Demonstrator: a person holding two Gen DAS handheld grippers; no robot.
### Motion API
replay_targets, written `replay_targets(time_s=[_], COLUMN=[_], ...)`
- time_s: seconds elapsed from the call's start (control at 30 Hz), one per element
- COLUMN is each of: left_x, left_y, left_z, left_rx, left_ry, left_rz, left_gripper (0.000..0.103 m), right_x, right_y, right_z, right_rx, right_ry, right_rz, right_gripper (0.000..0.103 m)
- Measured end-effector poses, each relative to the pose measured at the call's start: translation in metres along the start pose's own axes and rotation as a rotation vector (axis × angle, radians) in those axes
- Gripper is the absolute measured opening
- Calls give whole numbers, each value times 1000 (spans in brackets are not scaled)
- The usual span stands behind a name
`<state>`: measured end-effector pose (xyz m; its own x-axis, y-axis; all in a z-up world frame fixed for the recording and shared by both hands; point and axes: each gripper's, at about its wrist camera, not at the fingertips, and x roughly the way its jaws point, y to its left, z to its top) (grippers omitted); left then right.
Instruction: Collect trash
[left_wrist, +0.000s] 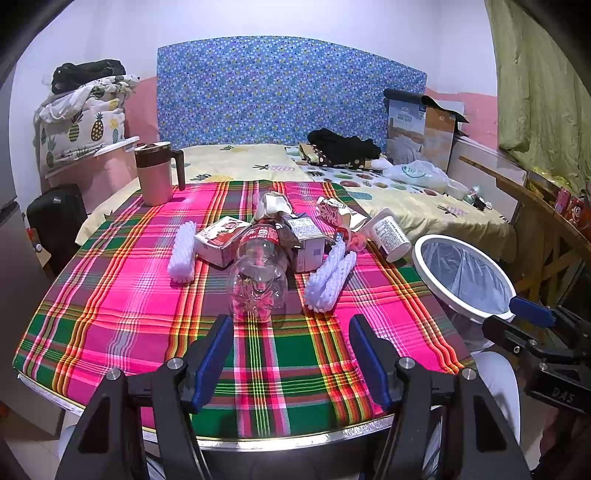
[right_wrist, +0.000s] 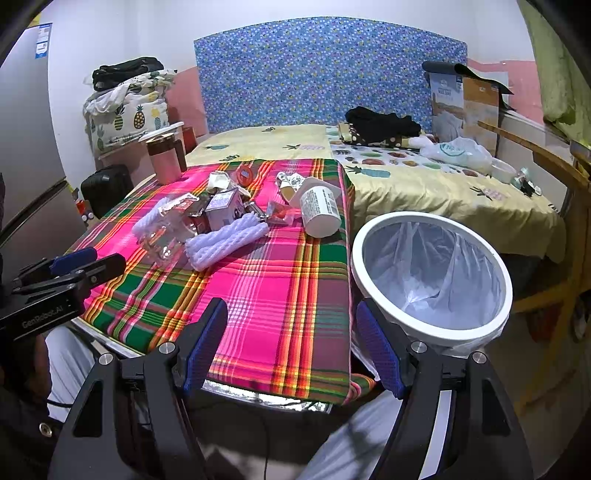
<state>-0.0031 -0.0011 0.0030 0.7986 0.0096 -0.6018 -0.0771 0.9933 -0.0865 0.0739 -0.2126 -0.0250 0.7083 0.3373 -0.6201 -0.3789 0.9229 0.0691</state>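
Both grippers wide open, empty. Clear bottle (left_wrist: 258, 273) lies straight ahead of left gripper (left_wrist: 288, 354), base toward it; right gripper (right_wrist: 291, 347) farther, beside bin (right_wrist: 432, 332).

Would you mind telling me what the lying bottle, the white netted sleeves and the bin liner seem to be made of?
Bottle: clear glossy plastic, since the plaid shows through it. Netted sleeves: white foam mesh, matte and puffy, probably fruit padding. Bin liner: thin translucent plastic film, crinkled and faintly shiny.
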Motion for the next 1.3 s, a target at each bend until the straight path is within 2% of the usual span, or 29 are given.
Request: replay_targets(time_s=[1.3], left_x=[-17], left_y=[-1], left_z=[-10], left_rx=[10], left_ry=[-22], left_rz=[2], left_gripper=[65], right_x=[-11], right_y=[8], right_z=[-8], right_rx=[-2], right_ry=[-22], right_rz=[-13], right_gripper=[74])
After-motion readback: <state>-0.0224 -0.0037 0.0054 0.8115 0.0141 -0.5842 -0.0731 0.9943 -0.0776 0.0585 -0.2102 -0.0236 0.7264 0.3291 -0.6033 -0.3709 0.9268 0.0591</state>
